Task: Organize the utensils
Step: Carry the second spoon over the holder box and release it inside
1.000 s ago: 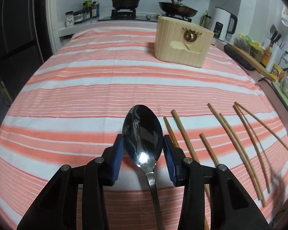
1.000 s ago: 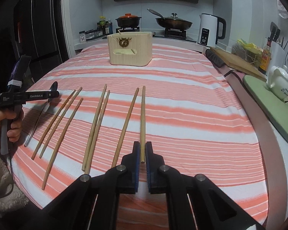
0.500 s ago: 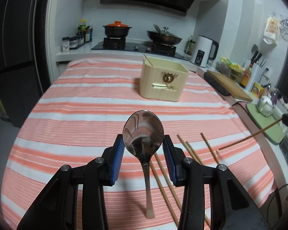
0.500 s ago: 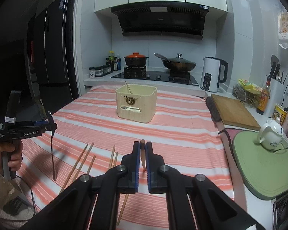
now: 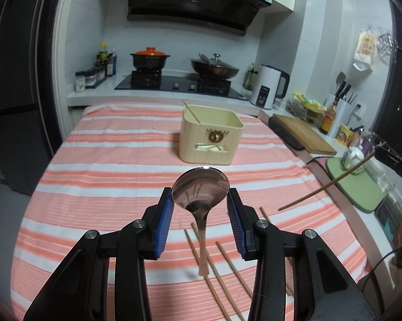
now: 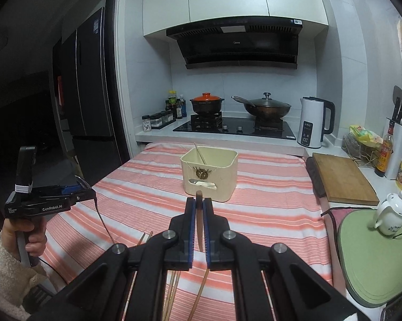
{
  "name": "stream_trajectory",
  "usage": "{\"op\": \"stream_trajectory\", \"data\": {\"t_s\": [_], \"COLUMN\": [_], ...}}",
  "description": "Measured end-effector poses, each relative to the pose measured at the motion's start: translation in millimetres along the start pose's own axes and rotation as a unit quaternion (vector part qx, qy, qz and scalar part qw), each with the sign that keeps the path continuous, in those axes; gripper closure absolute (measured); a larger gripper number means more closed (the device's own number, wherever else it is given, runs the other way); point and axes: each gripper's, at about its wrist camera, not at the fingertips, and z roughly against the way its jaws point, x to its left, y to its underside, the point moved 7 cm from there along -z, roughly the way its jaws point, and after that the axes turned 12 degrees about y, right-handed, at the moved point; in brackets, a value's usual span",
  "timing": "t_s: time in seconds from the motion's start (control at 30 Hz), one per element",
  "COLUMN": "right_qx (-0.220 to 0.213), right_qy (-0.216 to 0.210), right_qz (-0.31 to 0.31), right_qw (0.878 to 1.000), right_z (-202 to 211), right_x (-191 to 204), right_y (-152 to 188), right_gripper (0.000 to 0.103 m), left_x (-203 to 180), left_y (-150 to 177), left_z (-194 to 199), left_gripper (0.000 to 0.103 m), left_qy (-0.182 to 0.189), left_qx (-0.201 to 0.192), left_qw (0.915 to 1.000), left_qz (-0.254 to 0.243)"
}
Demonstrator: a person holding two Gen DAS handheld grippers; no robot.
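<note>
Above the striped table (image 5: pixel 99 176), left tongs (image 5: pixel 201 200) gripping spoon (image 5: pixel 198 190), right tongs (image 6: pixel 200 214) clamping chopstick (image 6: pixel 199 214).

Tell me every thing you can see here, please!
spoon: one, shiny silver, held up in the left gripper
chopstick: one, brown, pinched in the right gripper
chopsticks: several, brown, lying on the cloth
box: one, cream, on the table, a stick poking out
tablecloth: one, orange and white stripes
pot: one, orange lid, on the stove
wok: one, dark, on the stove
kettle: one, white, on the counter
cutting board: one, wooden
teapot: one, white, on a green mat
left gripper: black, blue pads
right gripper: black, blue pads
hand: one, fluffy sleeve
</note>
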Motion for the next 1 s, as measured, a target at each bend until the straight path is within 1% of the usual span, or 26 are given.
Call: {"op": "stream_trajectory", "data": {"t_s": [0.2, 0.4, 0.53, 0.67, 0.73, 0.8, 0.87, 1.0], "right_qx": [0.004, -0.005, -0.027, -0.044, -0.045, -0.051, -0.041, 0.024], "right_qy": [-0.025, -0.029, -0.014, 0.003, 0.011, 0.019, 0.031, 0.019], "right_qz": [0.005, 0.010, 0.015, 0.009, 0.007, 0.008, 0.011, -0.022], "right_qw": [1.000, 1.000, 0.999, 0.999, 0.999, 0.998, 0.999, 0.999], "right_z": [-11, -34, -55, -89, -109, -131, -159, -213], "right_x": [7, 11, 11, 14, 16, 17, 17, 5], "right_y": [-31, -77, -115, -149, -159, -167, -169, -161], "right_gripper": [0.098, 0.098, 0.098, 0.098, 0.098, 0.098, 0.098, 0.098], "left_x": [-7, -12, -13, -6, -1, 6, 14, 37], "left_y": [-37, -95, -147, -200, -220, -234, -241, -236], "left_z": [-5, -16, -28, -47, -60, -77, -99, -152], "left_gripper": [0.062, 0.062, 0.062, 0.063, 0.063, 0.063, 0.063, 0.063], "left_qy": [0.018, 0.033, 0.030, 0.020, 0.013, 0.005, -0.005, -0.015], "left_qx": [-0.002, -0.017, -0.045, -0.090, -0.113, -0.129, -0.133, -0.111], "left_qw": [0.9998, 0.9993, 0.9984, 0.9957, 0.9935, 0.9917, 0.9911, 0.9934], "left_qz": [-0.009, -0.012, -0.016, -0.009, -0.005, 0.004, 0.010, 0.028]}}
